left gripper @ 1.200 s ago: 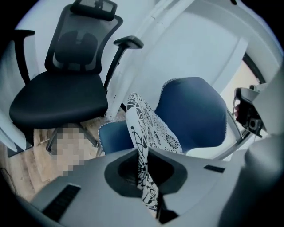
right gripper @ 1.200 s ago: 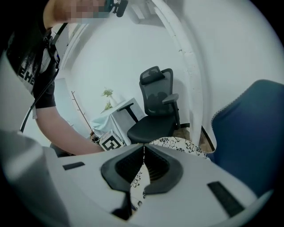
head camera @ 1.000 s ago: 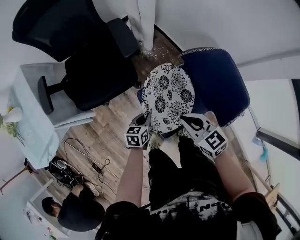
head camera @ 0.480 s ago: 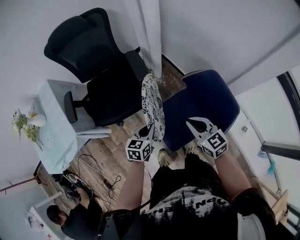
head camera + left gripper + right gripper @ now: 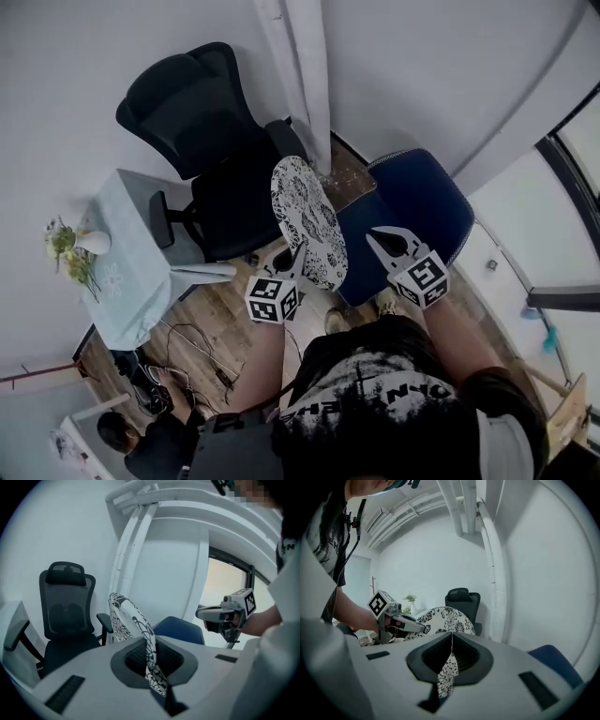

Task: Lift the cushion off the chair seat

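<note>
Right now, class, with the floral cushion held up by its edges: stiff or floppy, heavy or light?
Probably pliable: the cushion curves where the left gripper pinches it. Likely light: with the right gripper, edge pinches hold it clear of the blue chair.

Soft, even daylight comes from the window (image 5: 227, 581) behind the right tongs (image 5: 199, 613), its pane washed out to a pale glare. Both gripper views bulge and fall to black at the corners; shadows are faint throughout.

Black printed tee (image 5: 375, 412), apparently short-sleeved
</note>
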The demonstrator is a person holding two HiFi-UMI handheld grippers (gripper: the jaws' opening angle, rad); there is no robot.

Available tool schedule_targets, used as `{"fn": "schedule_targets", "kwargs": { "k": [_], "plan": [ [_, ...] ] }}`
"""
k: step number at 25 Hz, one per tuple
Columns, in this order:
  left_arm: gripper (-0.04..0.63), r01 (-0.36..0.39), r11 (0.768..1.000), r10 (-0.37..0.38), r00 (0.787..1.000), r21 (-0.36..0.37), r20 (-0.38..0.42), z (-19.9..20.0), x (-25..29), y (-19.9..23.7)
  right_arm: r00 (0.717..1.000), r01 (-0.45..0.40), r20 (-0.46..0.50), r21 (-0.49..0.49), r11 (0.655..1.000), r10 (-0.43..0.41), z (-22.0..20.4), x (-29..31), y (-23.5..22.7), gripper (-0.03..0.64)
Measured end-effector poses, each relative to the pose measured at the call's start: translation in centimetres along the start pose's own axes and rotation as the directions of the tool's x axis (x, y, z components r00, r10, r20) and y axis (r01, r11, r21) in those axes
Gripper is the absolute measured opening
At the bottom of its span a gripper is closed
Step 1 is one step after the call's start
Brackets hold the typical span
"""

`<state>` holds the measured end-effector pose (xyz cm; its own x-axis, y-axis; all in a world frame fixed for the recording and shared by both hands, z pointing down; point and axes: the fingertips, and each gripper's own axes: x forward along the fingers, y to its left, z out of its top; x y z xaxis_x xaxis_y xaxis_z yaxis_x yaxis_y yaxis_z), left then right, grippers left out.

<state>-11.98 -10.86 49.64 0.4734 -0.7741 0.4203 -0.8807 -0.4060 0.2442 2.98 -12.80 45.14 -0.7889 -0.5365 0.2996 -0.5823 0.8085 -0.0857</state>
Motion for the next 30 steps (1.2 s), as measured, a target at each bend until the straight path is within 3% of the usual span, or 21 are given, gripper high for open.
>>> {"fn": "schedule_targets", "kwargs": {
  "k": [10,16,30],
  "plan": [
    [0.026,0.011,0.998,-0.018,0.995,0.066,0.103,4.5,-5.3,-1.0,0.999,0.017,0.052,0.006,1.000,-0.017,2.6,-1.1,2.1,0.017],
    [0.025,-0.001,0.998,-0.009,0.988,0.063,0.153,6.2,-8.1,-0.1,0.996,0.025,0.081,-0.003,1.000,-0.025,4.3,-1.0,3.4,0.017],
    [0.025,0.014,0.998,-0.024,0.985,0.063,0.169,6.9,-10.3,1.2,0.995,0.024,0.095,-0.013,1.000,-0.023,5.4,0.1,5.4,0.017]
  ]
}}
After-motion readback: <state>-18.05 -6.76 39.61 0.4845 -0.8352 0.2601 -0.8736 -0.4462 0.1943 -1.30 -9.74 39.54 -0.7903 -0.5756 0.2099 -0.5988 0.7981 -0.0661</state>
